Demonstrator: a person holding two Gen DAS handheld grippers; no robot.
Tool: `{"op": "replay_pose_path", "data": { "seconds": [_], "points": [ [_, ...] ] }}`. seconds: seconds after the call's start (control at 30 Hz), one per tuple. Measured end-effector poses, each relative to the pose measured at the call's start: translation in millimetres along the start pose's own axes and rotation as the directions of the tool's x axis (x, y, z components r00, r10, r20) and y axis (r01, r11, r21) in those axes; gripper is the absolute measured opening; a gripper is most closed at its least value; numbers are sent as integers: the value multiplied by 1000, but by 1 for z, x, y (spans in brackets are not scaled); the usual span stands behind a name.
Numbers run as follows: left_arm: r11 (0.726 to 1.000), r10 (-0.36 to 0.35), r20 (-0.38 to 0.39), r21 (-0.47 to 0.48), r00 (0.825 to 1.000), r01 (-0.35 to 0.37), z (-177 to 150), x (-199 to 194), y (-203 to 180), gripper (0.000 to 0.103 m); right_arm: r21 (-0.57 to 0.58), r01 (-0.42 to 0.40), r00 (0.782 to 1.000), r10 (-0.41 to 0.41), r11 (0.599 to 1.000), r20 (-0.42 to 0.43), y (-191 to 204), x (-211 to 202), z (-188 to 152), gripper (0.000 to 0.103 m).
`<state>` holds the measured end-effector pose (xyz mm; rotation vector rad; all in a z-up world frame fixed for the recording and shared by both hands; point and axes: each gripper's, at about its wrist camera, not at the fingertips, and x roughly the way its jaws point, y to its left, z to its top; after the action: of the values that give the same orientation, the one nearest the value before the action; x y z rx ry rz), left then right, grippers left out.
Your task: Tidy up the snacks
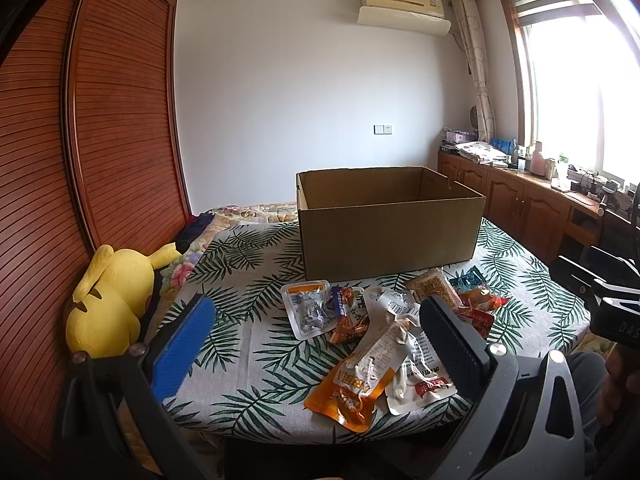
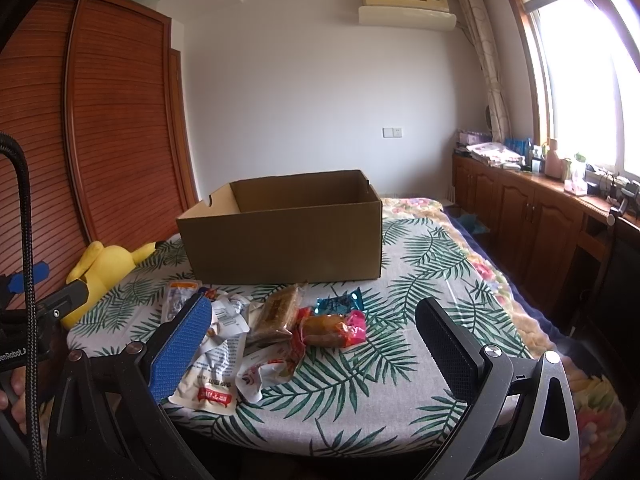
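Both grippers, left [image 1: 316, 340] and right [image 2: 314, 336], hover wide open and empty over the snack packets [image 2: 256, 332] heaped before the empty cardboard box [image 2: 280, 236], so I'd grab one loose packet edge-on first.

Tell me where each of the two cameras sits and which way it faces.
Left wrist: on the left gripper, above the table's near edge, facing the snack pile and cardboard box; both open fingers show, the right gripper at right.
Right wrist: on the right gripper, further right, facing the same way; open fingers, a hand at left.
Shared: box, snacks, yellow plush toy, leaf-print cloth.
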<state>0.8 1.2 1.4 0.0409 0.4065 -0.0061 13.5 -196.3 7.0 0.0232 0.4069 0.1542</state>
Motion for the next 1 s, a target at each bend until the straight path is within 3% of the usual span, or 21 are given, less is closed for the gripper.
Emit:
{"op": "replay_pose_path", "data": {
  "seconds": [1.0],
  "points": [
    [1000,0,4,-2,1000,0,3,-3,-1,103,1,2,1000,-2,1000,1,1,1,1,103]
  ]
}}
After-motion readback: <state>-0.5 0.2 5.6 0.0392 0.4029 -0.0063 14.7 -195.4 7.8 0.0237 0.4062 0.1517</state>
